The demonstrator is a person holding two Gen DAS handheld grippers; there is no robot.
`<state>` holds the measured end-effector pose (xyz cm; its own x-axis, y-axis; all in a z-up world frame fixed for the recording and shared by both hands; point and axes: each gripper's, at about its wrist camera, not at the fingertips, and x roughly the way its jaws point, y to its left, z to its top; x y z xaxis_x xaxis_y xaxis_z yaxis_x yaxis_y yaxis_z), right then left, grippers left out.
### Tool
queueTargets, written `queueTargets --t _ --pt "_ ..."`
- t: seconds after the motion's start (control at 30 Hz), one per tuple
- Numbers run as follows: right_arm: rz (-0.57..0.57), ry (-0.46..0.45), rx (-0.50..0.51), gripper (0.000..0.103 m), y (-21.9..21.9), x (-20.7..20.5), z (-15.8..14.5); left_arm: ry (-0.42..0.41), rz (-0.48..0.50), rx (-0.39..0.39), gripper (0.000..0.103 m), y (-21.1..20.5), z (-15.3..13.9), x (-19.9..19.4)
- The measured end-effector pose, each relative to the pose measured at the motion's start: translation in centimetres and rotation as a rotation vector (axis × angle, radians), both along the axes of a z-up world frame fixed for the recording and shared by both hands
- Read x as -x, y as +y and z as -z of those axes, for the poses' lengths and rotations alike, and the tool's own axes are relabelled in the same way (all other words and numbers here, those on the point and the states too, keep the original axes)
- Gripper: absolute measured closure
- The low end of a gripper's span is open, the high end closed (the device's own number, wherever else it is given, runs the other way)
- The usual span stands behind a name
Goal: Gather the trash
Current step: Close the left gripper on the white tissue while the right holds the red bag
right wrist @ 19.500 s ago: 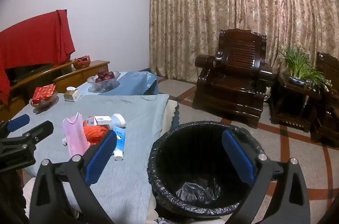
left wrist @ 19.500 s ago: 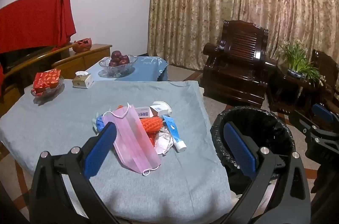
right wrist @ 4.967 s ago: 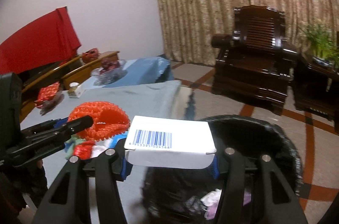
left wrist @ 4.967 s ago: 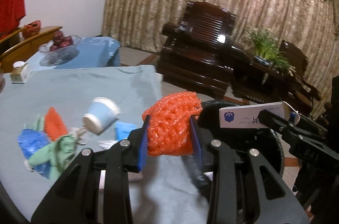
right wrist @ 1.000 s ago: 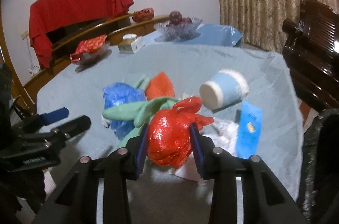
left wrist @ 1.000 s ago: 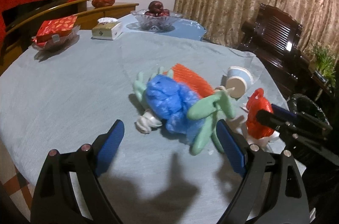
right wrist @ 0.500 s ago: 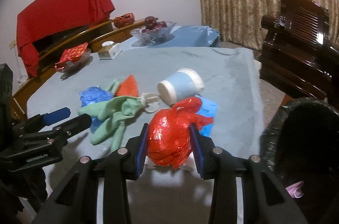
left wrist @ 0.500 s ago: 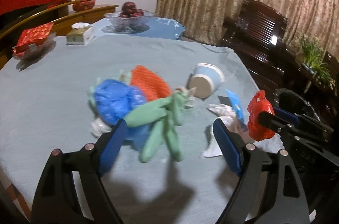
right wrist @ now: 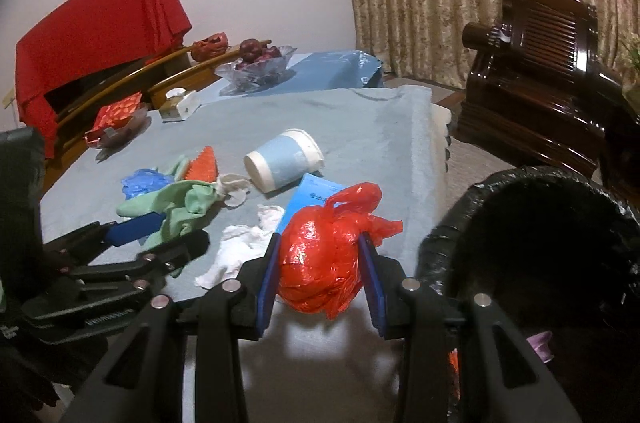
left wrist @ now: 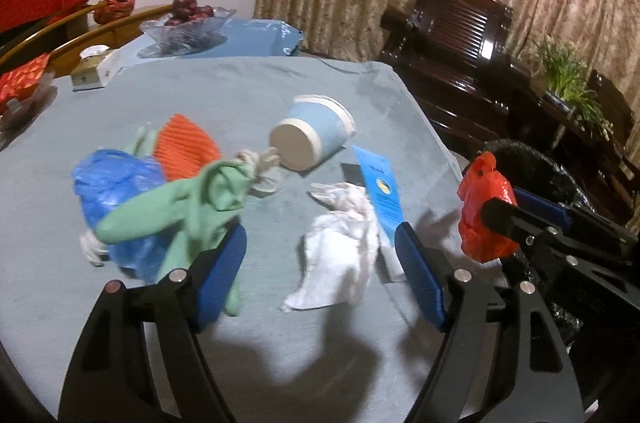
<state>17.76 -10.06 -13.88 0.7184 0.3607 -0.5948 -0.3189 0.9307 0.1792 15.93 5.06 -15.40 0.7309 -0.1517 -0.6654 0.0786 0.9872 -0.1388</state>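
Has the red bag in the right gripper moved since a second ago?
Yes. The red bag, clamped in the right gripper, has moved toward the black bin.

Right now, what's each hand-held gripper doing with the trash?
Right hand-held gripper clamps red bag, beside bin. Left hand-held gripper closing, nothing gripped; white tissue lies between. Path clear.

We find no text we can read. The blue packet point(left wrist: 380, 189), right of centre in the left wrist view, bears a yellow round mark and small print, too blurred to make out. The left gripper point(right wrist: 160, 237) body, at lower left in the right wrist view, carries white lettering, also illegible.
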Motion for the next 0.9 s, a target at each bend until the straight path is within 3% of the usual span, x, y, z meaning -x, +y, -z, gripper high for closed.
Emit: queueTargets --t 0.1,0.33,0.6,0.67,0.9 --pt "0.008 0.004 -0.005 0.065 -0.5 -0.1 0.2 0.018 0.010 -0.004 0.030 -0.7 0.8 -0.6" --pt "0.011 0.013 -0.010 0.065 -0.9 -0.4 0.7 0.094 0.015 0.002 0.045 -1.4 3.0 -1.8" --pt "0.002 0.013 -0.003 0.065 -0.7 -0.5 0.7 0.147 0.034 0.033 0.076 -1.3 4.5 -2.3" --pt "-0.002 0.012 0.000 0.065 -0.5 -0.4 0.6 0.140 0.046 0.039 0.090 -1.4 4.2 -2.3" --pt "-0.005 -0.004 0.003 0.065 -0.3 0.0 -0.2 0.098 0.050 0.049 0.093 -1.5 2.5 -1.7"
